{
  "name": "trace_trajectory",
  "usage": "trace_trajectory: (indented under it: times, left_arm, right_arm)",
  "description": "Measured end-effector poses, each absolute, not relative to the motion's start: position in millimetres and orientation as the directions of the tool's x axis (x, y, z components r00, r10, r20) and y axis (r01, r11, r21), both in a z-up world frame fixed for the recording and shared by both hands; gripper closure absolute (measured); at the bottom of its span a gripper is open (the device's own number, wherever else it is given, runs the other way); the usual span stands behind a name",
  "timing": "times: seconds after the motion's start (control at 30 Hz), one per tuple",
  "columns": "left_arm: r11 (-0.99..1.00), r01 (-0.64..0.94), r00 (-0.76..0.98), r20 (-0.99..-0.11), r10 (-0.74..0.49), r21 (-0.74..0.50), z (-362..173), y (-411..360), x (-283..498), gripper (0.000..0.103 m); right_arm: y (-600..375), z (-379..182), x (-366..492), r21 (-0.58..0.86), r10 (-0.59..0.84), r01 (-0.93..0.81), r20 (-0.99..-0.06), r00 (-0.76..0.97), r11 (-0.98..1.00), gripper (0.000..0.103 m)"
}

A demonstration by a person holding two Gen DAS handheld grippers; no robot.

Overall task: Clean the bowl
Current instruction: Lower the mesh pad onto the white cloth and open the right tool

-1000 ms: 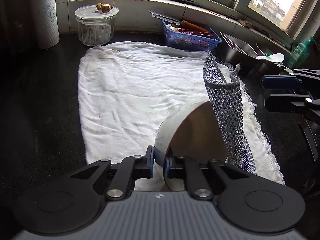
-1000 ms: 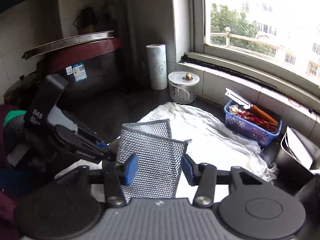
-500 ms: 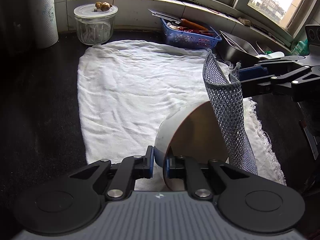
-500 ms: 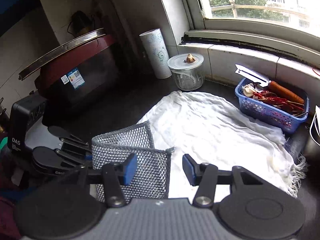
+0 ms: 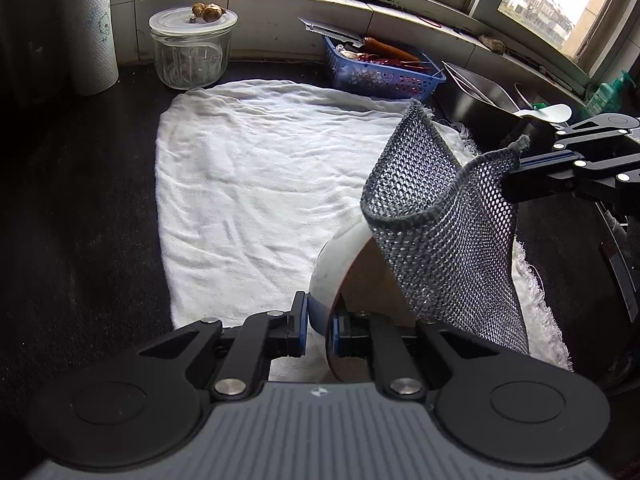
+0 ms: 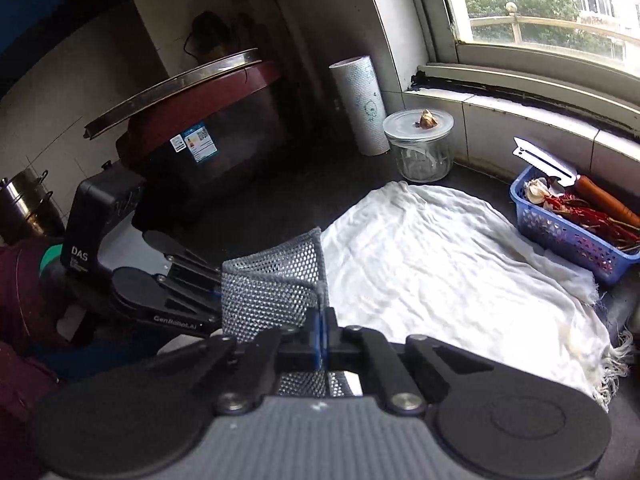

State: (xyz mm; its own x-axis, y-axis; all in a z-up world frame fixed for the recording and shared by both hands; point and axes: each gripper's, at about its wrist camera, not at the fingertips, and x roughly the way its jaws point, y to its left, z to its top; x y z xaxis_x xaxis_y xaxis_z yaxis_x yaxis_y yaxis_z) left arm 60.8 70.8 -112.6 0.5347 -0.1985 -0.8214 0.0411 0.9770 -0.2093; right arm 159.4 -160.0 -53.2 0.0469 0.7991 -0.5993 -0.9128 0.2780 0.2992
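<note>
- Left wrist view: the left gripper (image 5: 319, 325) is clamped on the rim of the metal bowl (image 5: 340, 256), one blue pad outside the wall and one inside. The bowl is tipped on its side, its opening turned to the right of the fingers.
- A grey mesh scouring cloth (image 5: 440, 232) hangs folded over the bowl's upper edge, just ahead and right of the left gripper, and drapes down the bowl's open side.
- The right gripper (image 5: 524, 168) comes in from the far right and pinches the cloth's top corner.
- Ahead of the left gripper, a white towel (image 5: 256, 184) covers the dark counter (image 5: 80, 200). Beyond it stand a glass jar (image 5: 191, 50), a paper roll (image 5: 86, 24) to the far left and a blue basket (image 5: 380, 72).
- Right wrist view: the right gripper (image 6: 322, 334) is pressed tight on the mesh cloth (image 6: 272, 292), which bulges ahead and left of its fingertips.
- The left gripper's (image 6: 212, 292) black body lies to the left, its tips hidden behind the cloth; the bowl cannot be made out here.
- The towel (image 6: 460, 280) spreads ahead and right, with the basket (image 6: 568, 232) at its far right edge and the jar (image 6: 420, 148) beyond it.
</note>
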Motion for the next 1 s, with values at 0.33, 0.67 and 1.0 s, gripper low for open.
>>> trace_trajectory:
  times: [0.33, 0.67, 1.0]
  left_arm:
    - [0.978, 0.043, 0.537, -0.821, -0.196, -0.205, -112, 70, 58, 0.093]
    - [0.976, 0.038, 0.54, -0.818, -0.2, -0.213, -112, 70, 56, 0.092]
    - [0.975, 0.04, 0.538, -0.818, -0.204, -0.217, -112, 70, 58, 0.092]
  right_arm:
    - [-182, 4, 139, 0.143, 0.805, -0.914, -0.539, 0.25, 0.379, 0.102]
    - [-144, 20, 90, -0.099, 0.767, -0.955, -0.575, 0.285, 0.281, 0.102]
    - [-111, -64, 47, -0.033, 0.684, -0.981, -0.712, 0.157, 0.19, 0.094]
